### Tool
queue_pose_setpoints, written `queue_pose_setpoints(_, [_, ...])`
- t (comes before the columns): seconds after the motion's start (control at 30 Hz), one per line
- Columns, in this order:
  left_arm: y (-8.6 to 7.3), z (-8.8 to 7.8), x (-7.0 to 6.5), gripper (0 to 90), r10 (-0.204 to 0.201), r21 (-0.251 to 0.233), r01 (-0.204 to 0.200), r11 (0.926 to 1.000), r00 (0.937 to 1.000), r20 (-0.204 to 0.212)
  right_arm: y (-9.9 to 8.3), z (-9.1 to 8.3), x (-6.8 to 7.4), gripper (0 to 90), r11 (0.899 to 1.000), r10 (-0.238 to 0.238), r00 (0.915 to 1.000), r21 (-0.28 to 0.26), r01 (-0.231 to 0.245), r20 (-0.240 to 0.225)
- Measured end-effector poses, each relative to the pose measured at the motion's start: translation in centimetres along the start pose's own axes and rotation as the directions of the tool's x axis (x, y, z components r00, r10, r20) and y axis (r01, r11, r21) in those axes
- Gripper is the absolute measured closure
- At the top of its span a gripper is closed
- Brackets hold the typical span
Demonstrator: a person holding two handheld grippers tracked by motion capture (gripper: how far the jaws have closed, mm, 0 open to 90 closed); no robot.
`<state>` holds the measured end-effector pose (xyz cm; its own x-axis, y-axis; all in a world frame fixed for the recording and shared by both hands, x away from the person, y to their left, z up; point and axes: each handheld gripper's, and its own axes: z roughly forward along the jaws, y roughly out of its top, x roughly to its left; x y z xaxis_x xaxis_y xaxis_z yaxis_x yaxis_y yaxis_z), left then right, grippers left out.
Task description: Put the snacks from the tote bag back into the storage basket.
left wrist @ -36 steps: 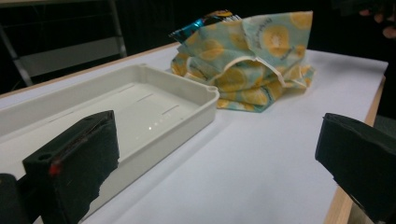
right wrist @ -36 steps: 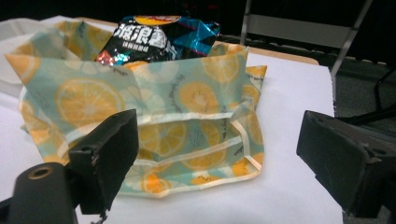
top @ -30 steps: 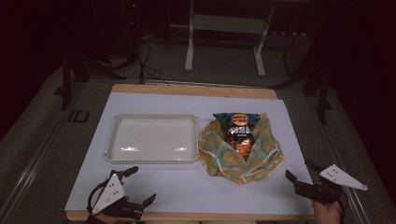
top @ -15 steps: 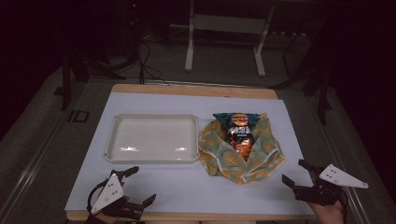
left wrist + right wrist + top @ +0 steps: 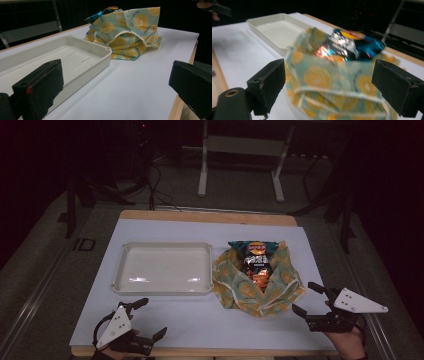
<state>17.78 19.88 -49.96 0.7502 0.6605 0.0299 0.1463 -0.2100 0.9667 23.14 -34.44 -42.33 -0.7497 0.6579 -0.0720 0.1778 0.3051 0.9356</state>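
item: snack bag (image 5: 256, 262) wrapped in orange-print cloth (image 5: 280, 282), just right of white tray (image 5: 162, 287). right gripper (image 5: 309, 299) near the cloth, jaws spread, empty. left gripper (image 5: 150, 319) below the tray, jaws spread, empty.

Dim room, lit tabletop, blurred right close-up

Dim room, grey floor (image 5: 45, 270), white-legged stand (image 5: 240, 165) behind table (image 5: 165, 320).
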Motion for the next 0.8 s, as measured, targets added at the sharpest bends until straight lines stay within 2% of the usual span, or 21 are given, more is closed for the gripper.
queue_pose_setpoints(0.1, [0.0, 0.0, 0.0, 0.1, -0.002, -0.002, 0.002, 1.0000, 1.0000, 0.003, 1.0, 0.5, -0.1, 11.6, 1.000, -0.012, 0.9998, -0.017, 0.011, -0.014])
queue_pose_setpoints(0.33, [0.0, 0.1, 0.0, 0.1, 0.002, -0.002, -0.002, 1.0000, 1.0000, 0.007, 2.8, 1.2, -0.5, 11.7, 0.999, -0.046, 0.9989, -0.026, 0.045, -0.011])
queue_pose_setpoints(0.5, [0.1, 0.1, 0.0, 0.1, 0.003, -0.002, -0.003, 1.0000, 1.0000, 0.006, 4.3, 1.8, -1.2, 13.4, 0.997, -0.068, 0.9975, -0.037, 0.067, -0.020])
queue_pose_setpoints(0.8, [0.1, 0.0, 0.1, 0.1, 0.003, -0.005, -0.003, 1.0000, 1.0000, 0.003, 6.2, 4.1, -2.9, 15.1, 0.998, -0.058, 0.9974, -0.030, 0.057, -0.042])
